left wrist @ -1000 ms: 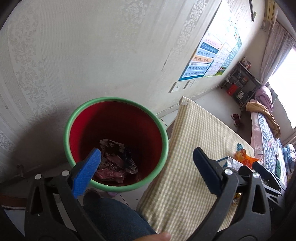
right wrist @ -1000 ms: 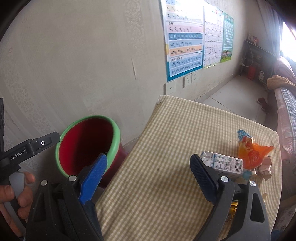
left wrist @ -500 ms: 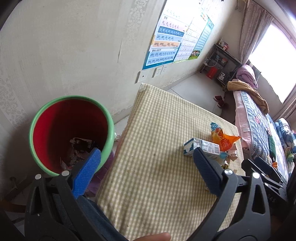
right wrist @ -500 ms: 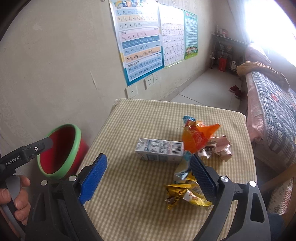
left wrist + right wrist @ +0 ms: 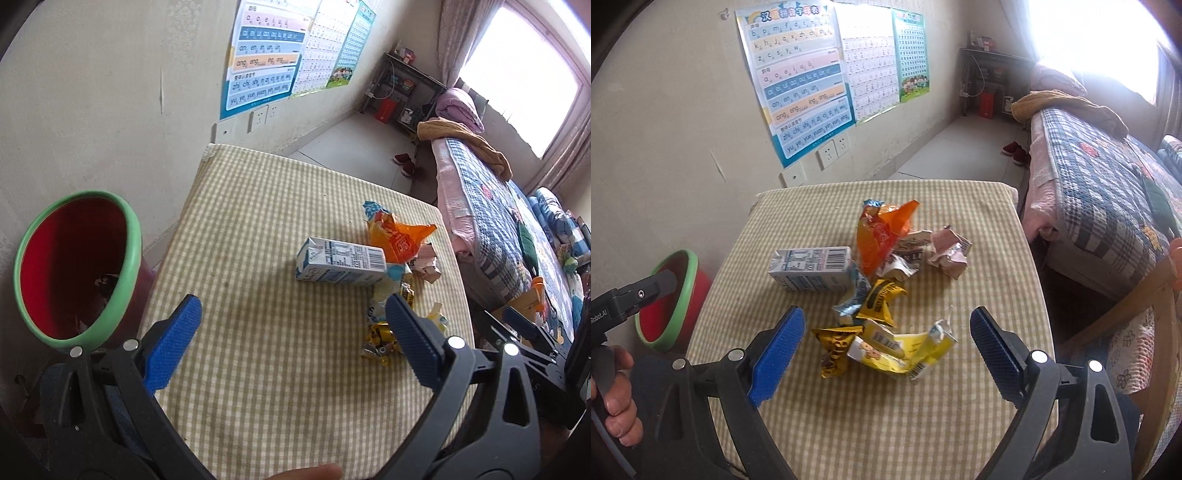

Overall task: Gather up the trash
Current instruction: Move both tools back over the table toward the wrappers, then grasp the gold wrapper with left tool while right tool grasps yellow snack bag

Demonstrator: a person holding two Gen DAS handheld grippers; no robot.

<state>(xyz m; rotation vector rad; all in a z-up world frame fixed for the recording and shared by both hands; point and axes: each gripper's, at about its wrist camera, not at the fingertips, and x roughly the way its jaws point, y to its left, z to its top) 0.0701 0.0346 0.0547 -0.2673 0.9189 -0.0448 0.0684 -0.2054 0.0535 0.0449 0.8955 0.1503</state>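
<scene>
Blue-padded, the left gripper (image 5: 293, 328) stands released over the checked tablecloth (image 5: 266, 387); a white milk carton (image 5: 340, 266) with a barcode lies ahead of it, an orange wrapper (image 5: 397, 240) just beyond, and the red bin with a green rim (image 5: 79, 269) sits off its left finger.

From the right wrist, the right gripper (image 5: 886, 345) is likewise released, empty, with yellow wrappers (image 5: 886, 347) between its fingers. A pinyin poster (image 5: 798, 77) reading "ang eng ing ong" hangs ahead. The other tool's arm reads "Robot.AI".
</scene>
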